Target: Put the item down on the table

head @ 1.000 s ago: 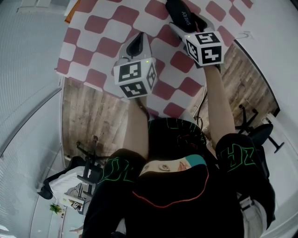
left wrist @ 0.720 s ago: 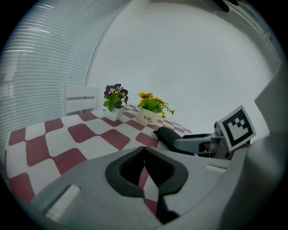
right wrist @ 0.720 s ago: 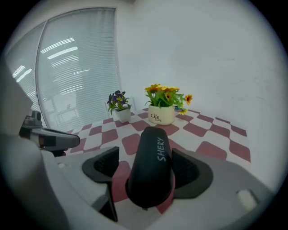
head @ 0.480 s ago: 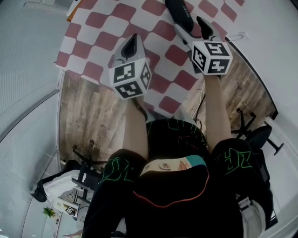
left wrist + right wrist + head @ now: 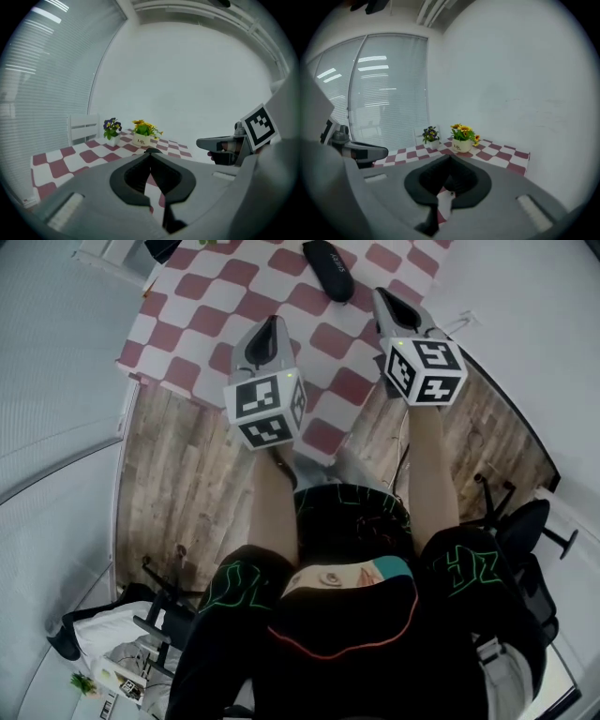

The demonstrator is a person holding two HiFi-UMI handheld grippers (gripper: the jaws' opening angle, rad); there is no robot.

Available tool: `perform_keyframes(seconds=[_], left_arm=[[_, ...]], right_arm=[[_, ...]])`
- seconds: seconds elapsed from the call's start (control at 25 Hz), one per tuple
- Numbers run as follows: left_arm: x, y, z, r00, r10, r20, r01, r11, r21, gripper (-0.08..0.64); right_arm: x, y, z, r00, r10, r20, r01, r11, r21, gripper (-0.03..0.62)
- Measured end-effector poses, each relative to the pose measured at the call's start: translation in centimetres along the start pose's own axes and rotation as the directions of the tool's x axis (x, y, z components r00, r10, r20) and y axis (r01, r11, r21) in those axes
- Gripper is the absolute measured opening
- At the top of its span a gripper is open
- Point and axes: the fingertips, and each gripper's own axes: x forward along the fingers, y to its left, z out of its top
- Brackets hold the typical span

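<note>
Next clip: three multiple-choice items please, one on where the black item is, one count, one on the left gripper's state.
1. Relative to the table, the black item is: A. lying on it B. under it C. beside it on the floor
2. How many flower pots stand on the table? A. one B. two C. four
3. The left gripper has its jaws: A. wide apart B. together, empty C. clamped on a pot
1 A: it lies flat on the checked cloth.
2 B: a purple-flowered pot and a yellow-flowered pot.
3 B: the jaws meet, nothing between.
</note>
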Motion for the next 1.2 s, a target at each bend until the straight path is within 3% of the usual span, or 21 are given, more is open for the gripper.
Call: perform_keyframes(seconds=[0.2, 0.4, 0.64, 1.2], left_arm=[[-3.5, -2.4, 5.4, 0.993, -0.004, 0.122, -0.004, 0.998, 0.066, 0.009], [-6.2, -4.5, 10.9, 0.969, -0.012, 0.245, -0.021, 0.991, 0.129, 0.009], [-7.5, -6.7, 14.3, 0.949, -0.045, 0.313, -0.014, 0.983, 0.184, 0.009], [-8.1, -7.0, 15.5, 0.942, -0.06, 0.329, -0.015, 0.975, 0.221, 0.009]], right_arm=[[-4.8, 0.0, 4.5, 0.986, 0.043, 0.163, -0.063, 0.991, 0.117, 0.004], [-9.2, -0.7, 8.7, 0.945, 0.061, 0.321, -0.126, 0.974, 0.187, 0.003], [-12.4, -2.1, 10.4, 0.939, 0.032, 0.343, -0.064, 0.995, 0.082, 0.003], [-13.4, -1.5, 12.1, 0.926, 0.034, 0.376, -0.04, 0.999, 0.009, 0.003]])
